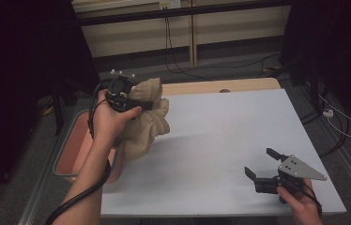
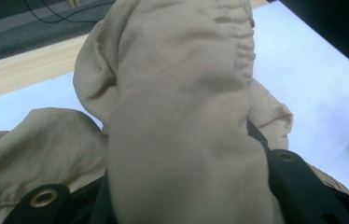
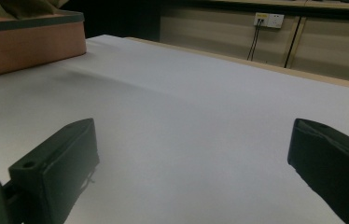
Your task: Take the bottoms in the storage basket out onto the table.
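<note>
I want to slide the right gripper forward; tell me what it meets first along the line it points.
Nothing close: past the right gripper lies bare white tabletop. Farther along, probably the table's far edge.

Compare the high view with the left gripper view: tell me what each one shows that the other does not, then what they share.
The high view alone takes in the person's left hand around the left gripper, the right gripper held open low over the table's near right corner, and the pinkish bin at the table's left edge. The left gripper view alone gives a close look at the gathered, elastic-like seam on the cloth and at fabric bunched between its black jaws. Both show the beige garment lifted by the left gripper, and the white table.
</note>
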`<act>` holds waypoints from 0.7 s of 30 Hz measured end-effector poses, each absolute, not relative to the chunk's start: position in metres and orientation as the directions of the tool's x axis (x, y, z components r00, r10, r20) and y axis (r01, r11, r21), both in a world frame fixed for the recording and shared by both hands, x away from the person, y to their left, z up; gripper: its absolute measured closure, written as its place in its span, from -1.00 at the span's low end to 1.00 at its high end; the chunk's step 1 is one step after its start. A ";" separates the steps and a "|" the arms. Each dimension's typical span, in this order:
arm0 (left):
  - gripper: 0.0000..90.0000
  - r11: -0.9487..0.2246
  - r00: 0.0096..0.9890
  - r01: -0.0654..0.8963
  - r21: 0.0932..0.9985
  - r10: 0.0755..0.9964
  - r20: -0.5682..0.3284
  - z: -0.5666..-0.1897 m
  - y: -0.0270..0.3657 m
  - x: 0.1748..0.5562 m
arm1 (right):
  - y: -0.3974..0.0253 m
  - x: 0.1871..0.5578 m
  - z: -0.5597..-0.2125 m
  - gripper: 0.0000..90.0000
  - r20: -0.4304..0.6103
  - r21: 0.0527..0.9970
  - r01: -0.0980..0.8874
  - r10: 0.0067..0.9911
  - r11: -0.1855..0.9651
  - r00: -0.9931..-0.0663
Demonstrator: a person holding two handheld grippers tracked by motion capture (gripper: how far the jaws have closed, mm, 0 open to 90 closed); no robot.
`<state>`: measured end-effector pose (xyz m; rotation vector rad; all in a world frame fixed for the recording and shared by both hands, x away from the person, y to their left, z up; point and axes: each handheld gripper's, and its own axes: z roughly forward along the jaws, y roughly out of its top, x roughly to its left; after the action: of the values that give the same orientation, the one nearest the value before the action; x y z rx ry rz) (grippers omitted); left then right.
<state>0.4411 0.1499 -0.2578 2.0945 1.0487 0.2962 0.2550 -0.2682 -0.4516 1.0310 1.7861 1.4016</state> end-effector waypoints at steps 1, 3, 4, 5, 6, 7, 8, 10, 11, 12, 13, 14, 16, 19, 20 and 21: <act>0.40 -0.368 0.635 0.590 0.719 0.762 -0.131 -0.263 0.147 0.441 | -0.268 0.255 -0.452 -0.98 -0.015 0.973 0.193 0.872 0.125 -0.490; 0.40 -0.360 0.639 0.594 0.719 0.755 -0.150 -0.273 0.143 0.440 | -0.268 0.255 -0.451 -0.98 -0.016 0.973 0.191 0.870 0.126 -0.492; 0.39 -0.359 0.640 0.594 0.720 0.753 -0.152 -0.278 0.141 0.439 | -0.267 0.255 -0.451 -0.98 -0.012 0.974 0.191 0.871 0.122 -0.492; 0.39 -0.361 0.642 0.593 0.720 0.751 -0.153 -0.283 0.139 0.439 | -0.267 0.255 -0.451 -0.98 -0.012 0.974 0.191 0.870 0.121 -0.492; 0.39 -0.365 0.644 0.591 0.720 0.751 -0.148 -0.288 0.137 0.438 | -0.267 0.255 -0.451 -0.98 -0.012 0.974 0.193 0.871 0.122 -0.492; 0.39 -0.363 0.647 0.589 0.722 0.748 -0.151 -0.293 0.134 0.438 | -0.266 0.256 -0.451 -0.98 -0.012 0.973 0.193 0.869 0.123 -0.495; 0.39 -0.365 0.651 0.588 0.722 0.744 -0.154 -0.297 0.132 0.437 | -0.266 0.256 -0.451 -0.98 -0.012 0.973 0.195 0.869 0.124 -0.495; 0.38 -0.366 0.661 0.588 0.721 0.732 -0.168 -0.305 0.126 0.435 | -0.265 0.256 -0.452 -0.98 -0.013 0.972 0.198 0.869 0.127 -0.495; 0.38 -0.367 0.667 0.587 0.722 0.725 -0.173 -0.309 0.122 0.434 | -0.265 0.256 -0.452 -0.98 -0.013 0.972 0.198 0.869 0.127 -0.495; 0.38 -0.371 0.674 0.582 0.723 0.719 -0.173 -0.313 0.118 0.433 | -0.265 0.257 -0.452 -0.98 -0.018 0.972 0.196 0.867 0.133 -0.498; 0.38 -0.377 0.682 0.574 0.727 0.712 -0.169 -0.317 0.115 0.432 | -0.264 0.257 -0.452 -0.98 -0.019 0.971 0.196 0.866 0.134 -0.500; 0.38 -0.376 0.686 0.574 0.728 0.706 -0.176 -0.320 0.110 0.431 | -0.264 0.257 -0.452 -0.98 -0.019 0.971 0.196 0.866 0.134 -0.500; 0.37 -0.373 0.698 0.568 0.734 0.690 -0.190 -0.327 0.102 0.428 | -0.264 0.258 -0.452 -0.98 -0.024 0.971 0.195 0.866 0.140 -0.499; 0.37 -0.384 0.724 0.552 0.740 0.662 -0.196 -0.337 0.091 0.424 | -0.263 0.258 -0.452 -0.98 -0.023 0.971 0.196 0.866 0.139 -0.500; 0.37 -0.388 0.732 0.542 0.745 0.653 -0.193 -0.339 0.088 0.423 | -0.263 0.259 -0.452 -0.98 -0.020 0.971 0.196 0.864 0.136 -0.503; 0.35 -0.393 0.740 0.534 0.748 0.646 -0.189 -0.342 0.085 0.422 | -0.262 0.259 -0.452 -0.98 -0.025 0.970 0.197 0.864 0.143 -0.503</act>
<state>0.4223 0.0850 -0.3419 2.0840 0.8886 0.1661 0.2593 -0.2624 -0.4523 1.0173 1.8103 1.3928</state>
